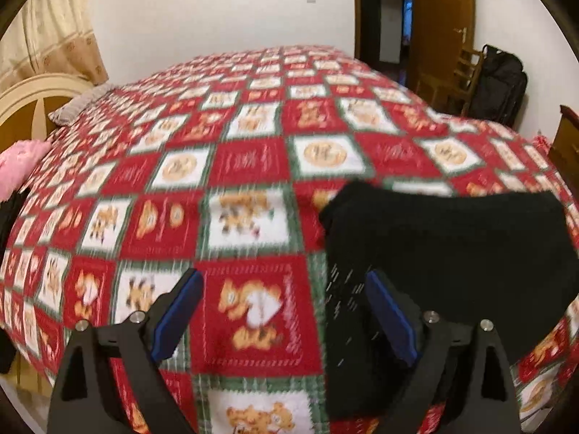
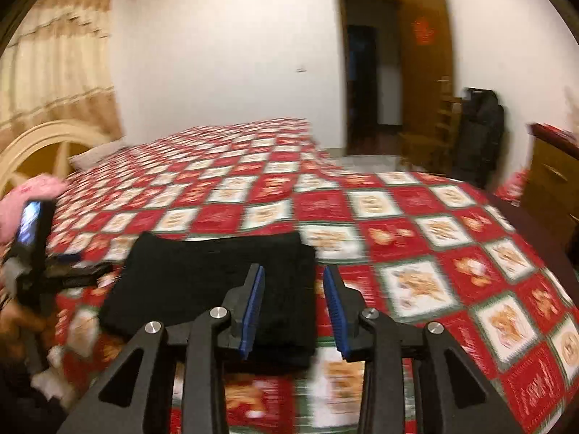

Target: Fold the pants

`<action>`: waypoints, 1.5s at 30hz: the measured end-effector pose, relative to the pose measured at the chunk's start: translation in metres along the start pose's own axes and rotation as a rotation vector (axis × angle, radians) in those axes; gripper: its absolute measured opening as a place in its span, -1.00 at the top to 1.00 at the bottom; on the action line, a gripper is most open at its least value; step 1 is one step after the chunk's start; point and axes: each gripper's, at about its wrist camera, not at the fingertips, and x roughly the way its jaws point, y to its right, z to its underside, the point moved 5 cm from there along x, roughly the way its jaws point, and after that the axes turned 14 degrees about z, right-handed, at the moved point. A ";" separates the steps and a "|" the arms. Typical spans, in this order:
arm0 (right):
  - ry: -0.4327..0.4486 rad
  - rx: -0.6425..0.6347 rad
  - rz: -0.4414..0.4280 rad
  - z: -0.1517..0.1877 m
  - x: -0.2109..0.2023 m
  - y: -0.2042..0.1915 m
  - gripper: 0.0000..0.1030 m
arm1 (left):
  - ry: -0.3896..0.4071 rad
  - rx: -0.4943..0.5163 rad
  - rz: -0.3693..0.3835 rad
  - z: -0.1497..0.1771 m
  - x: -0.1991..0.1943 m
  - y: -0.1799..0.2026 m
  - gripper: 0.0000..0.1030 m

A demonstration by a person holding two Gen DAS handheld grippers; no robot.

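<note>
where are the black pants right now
The black pants lie folded on the red checkered bedspread near the bed's near edge, low and left in the right wrist view, between the open left hand-held gripper and right hand-held gripper.

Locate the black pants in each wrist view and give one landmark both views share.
Left wrist view: the black pants lie folded on the bedspread at lower right, partly behind the right finger of the open left tool.
Right wrist view: the pants lie at lower centre-left, behind the left finger of the open right tool.
Shared landmark: the open wooden door with a red decoration, upper right.
</note>
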 end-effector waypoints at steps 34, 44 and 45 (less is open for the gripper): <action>-0.220 -0.092 0.071 -0.021 0.133 -0.015 0.48 | -0.063 0.069 -0.049 -0.021 0.062 0.036 -0.83; -0.056 -0.101 -0.088 -0.038 0.077 -0.071 0.47 | -0.112 -0.122 0.113 0.014 0.029 0.006 -0.85; -0.064 -0.122 -0.134 -0.038 0.076 -0.087 0.47 | -0.122 -0.138 0.124 0.020 0.029 0.008 -0.85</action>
